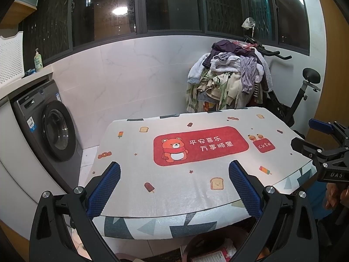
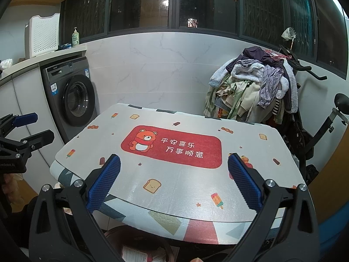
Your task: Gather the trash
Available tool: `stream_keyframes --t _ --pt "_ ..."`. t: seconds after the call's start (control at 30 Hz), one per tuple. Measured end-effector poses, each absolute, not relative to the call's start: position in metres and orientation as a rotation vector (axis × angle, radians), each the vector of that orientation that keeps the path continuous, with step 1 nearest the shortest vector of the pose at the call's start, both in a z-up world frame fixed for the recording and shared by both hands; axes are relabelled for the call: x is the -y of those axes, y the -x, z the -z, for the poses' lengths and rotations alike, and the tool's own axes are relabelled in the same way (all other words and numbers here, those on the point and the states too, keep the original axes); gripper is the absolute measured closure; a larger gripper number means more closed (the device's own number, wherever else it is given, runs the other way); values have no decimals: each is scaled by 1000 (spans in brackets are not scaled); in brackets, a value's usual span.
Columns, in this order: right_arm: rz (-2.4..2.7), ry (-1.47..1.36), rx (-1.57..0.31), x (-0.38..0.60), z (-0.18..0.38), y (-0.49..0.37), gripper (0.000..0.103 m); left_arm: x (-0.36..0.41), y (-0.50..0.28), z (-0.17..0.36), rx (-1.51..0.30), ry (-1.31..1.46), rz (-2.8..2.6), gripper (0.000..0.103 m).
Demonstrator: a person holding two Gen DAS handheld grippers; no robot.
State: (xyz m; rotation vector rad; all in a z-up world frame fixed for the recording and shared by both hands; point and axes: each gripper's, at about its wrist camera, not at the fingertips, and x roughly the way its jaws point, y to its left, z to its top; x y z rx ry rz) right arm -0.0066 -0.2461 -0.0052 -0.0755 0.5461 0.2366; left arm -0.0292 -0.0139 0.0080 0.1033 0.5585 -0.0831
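A table (image 1: 174,196) with a white patterned mat and a red bear panel (image 1: 199,145) fills both views; it also shows in the right wrist view (image 2: 174,187). No loose trash shows on it. My left gripper (image 1: 174,172) is open and empty above the table's near edge. My right gripper (image 2: 174,166) is open and empty above the near edge too, and it appears at the right of the left wrist view (image 1: 309,135). Below the table edge a brown bin (image 1: 216,246) holds papers; it also shows in the right wrist view (image 2: 139,246).
A grey washing machine (image 2: 72,102) stands at the left under a counter with a soap bottle (image 2: 75,36) and a white basket (image 2: 44,36). An exercise bike piled with clothes (image 2: 255,89) stands behind the table at the right.
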Motion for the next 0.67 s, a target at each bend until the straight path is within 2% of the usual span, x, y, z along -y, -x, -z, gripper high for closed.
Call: stream_keyframes --t 0.67 --pt "-242 79 -551 246 7 7 6 9 26 -7 -582 -81 74 6"
